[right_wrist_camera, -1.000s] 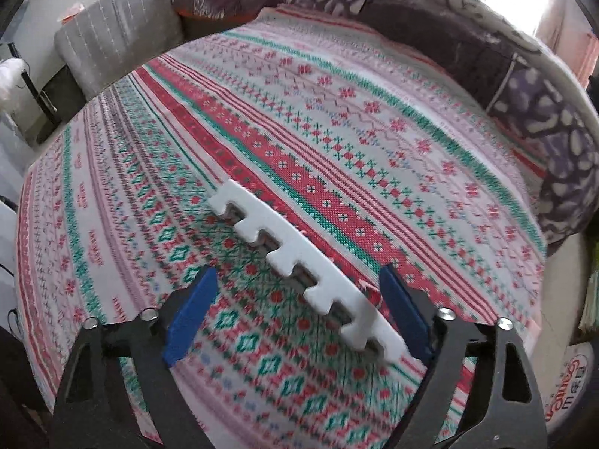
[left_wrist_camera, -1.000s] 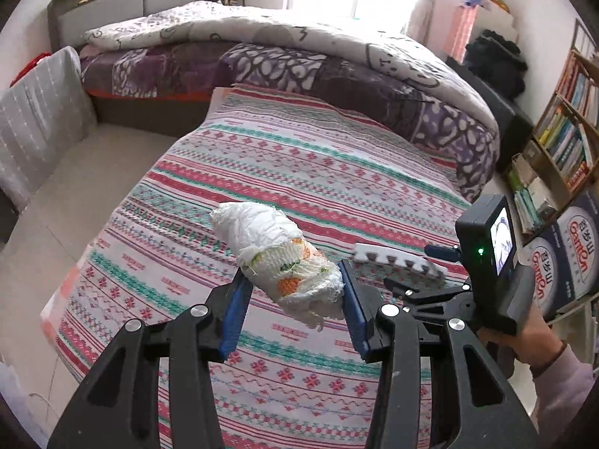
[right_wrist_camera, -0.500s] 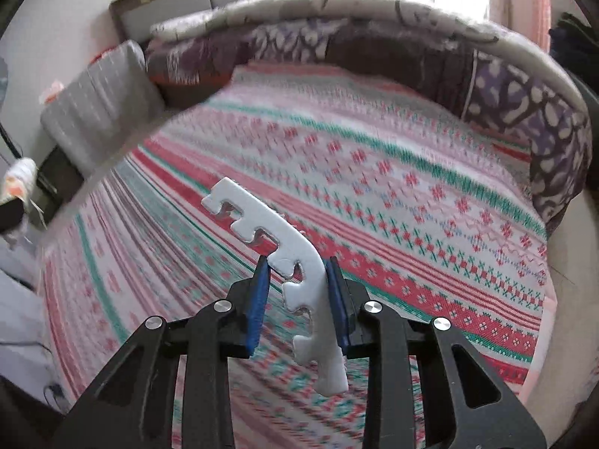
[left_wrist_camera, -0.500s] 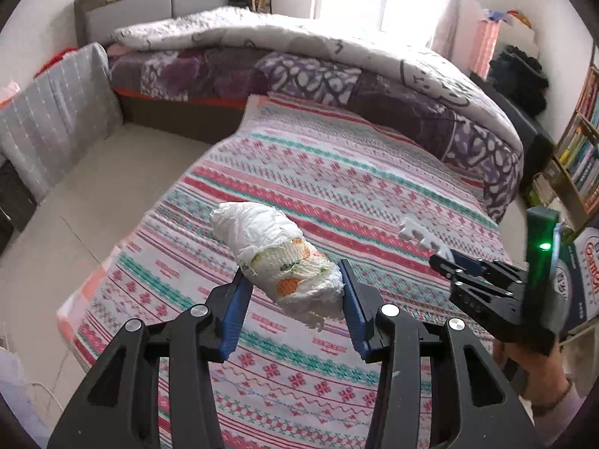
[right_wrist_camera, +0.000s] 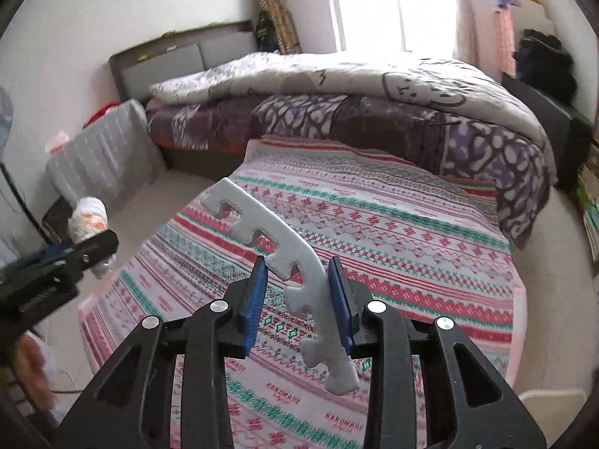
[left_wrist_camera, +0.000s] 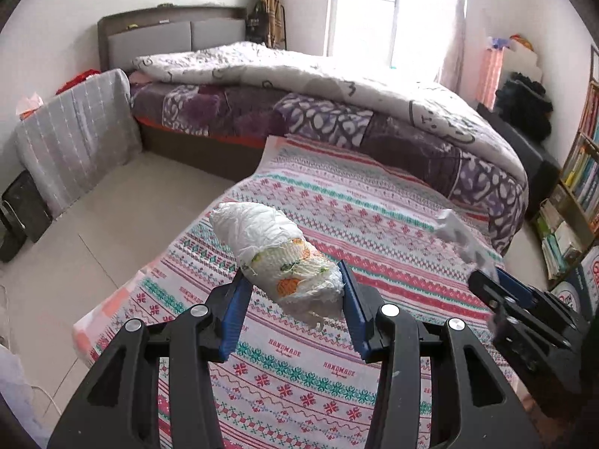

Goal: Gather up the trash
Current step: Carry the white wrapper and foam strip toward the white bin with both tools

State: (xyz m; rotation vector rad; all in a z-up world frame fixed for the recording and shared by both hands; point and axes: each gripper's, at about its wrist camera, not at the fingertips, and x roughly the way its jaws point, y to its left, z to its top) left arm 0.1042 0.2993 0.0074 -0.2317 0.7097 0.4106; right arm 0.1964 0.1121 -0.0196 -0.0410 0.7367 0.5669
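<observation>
We have both pieces of trash in hand and clear of the patterned bedspread (left_wrist_camera: 374,202). The left gripper (left_wrist_camera: 294,299) is clamped on a rolled-up white diaper (left_wrist_camera: 277,250) with orange and green print; its blue pads press the printed end from either side, and the roll's long axis runs up and away to the left of the jaws, so most of its bulk sticks out ahead of the grip. The right gripper (right_wrist_camera: 297,284) is closed on a white foam mat-edge strip (right_wrist_camera: 284,258) with notched teeth. Its jaws have just been closing, with the strip between them, and the pads now pinch it across its width, somewhere past mid-length. The strip's long axis is tilted: the longer part rises up and to the left over the bedspread, the shorter tail hangs down to the right below the pads.

From the left wrist view the right gripper (left_wrist_camera: 498,280) sits off to the right, with the strip (left_wrist_camera: 464,239) blurred above it; from the right wrist view the left gripper (right_wrist_camera: 67,250) and diaper (right_wrist_camera: 88,219) lie to the left, over the bed's edge near the floor (left_wrist_camera: 93,247). The two loads are well apart and not crossing.

No bin shows in either view, so we cannot say which hand is nearer to one. We judge the next move to be a carry, and the overhanging ends of both items are what we would watch.
</observation>
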